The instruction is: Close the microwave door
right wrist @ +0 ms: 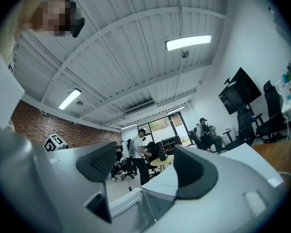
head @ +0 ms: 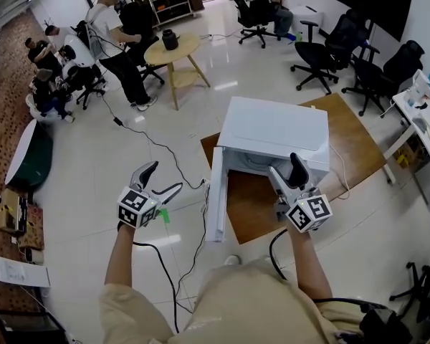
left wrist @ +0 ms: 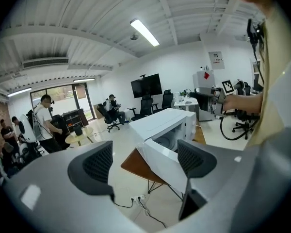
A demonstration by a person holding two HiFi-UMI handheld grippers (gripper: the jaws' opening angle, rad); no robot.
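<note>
Nearest the head camera, the person's two forearms carried the left tool (head: 163,179) and the right tool (head: 287,167). Both had their jaws apart with nothing between the pads. The white box-shaped microwave (head: 272,131) sat on the brown wooden desk (head: 247,210). Its white door (head: 216,192) stood swung out on the left, roughly square to the front, so the closing was judged not yet begun. The left tool hung near the door's outer face, apart from it. The door's free edge appeared to overhang the desk's front edge. Open white floor (head: 93,185), crossed by a thin black cable (head: 160,149), lay to the left. The right tool sat before the open cavity, seemingly within the door's swing.
</note>
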